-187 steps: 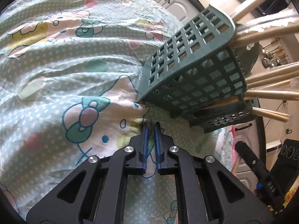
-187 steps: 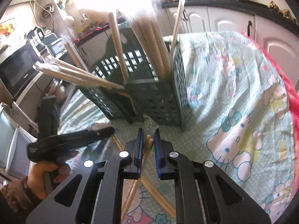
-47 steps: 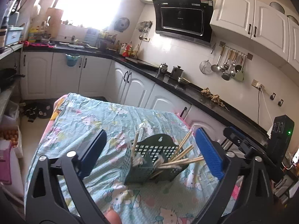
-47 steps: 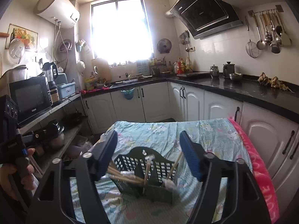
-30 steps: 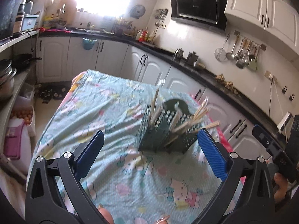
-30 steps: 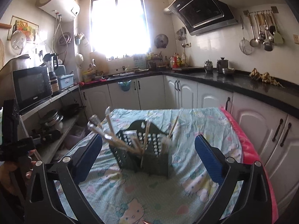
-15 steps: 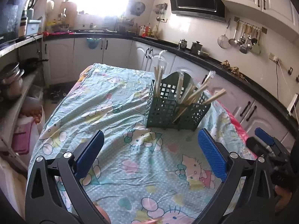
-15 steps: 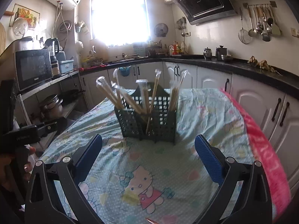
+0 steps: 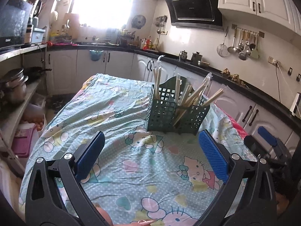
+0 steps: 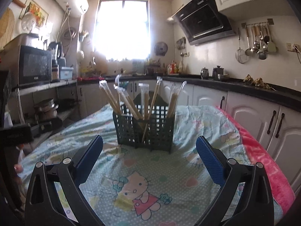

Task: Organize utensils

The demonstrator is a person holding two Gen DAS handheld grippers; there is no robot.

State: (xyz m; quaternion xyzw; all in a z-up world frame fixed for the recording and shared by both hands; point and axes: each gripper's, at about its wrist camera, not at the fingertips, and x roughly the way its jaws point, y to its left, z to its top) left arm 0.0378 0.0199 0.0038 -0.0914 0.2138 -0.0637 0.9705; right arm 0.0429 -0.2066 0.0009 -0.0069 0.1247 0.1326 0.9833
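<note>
A dark green lattice utensil basket [image 9: 176, 113] stands upright on the cartoon-print tablecloth [image 9: 122, 124]. Several wrapped wooden chopsticks [image 9: 195, 95] stick out of its compartments, leaning in different directions. The basket also shows in the right wrist view [image 10: 144, 128], with the chopsticks [image 10: 128, 101] fanned above it. My left gripper [image 9: 150, 154] is wide open and empty, well in front of the basket. My right gripper [image 10: 149, 154] is wide open and empty, also in front of the basket. The right gripper's blue tip [image 9: 267, 135] shows at the right edge of the left wrist view.
The table is covered by the light blue cloth, with a pink cloth edge [image 10: 263, 154] on the right. White cabinets and a black counter [image 10: 254, 92] run behind and to the right. An open shelf with pots [image 9: 13, 86] stands on the left.
Both grippers let go and opened wide, then pulled back from the basket. In the last half second both dropped slightly lower, and the basket stands upright with the chopsticks in it.
</note>
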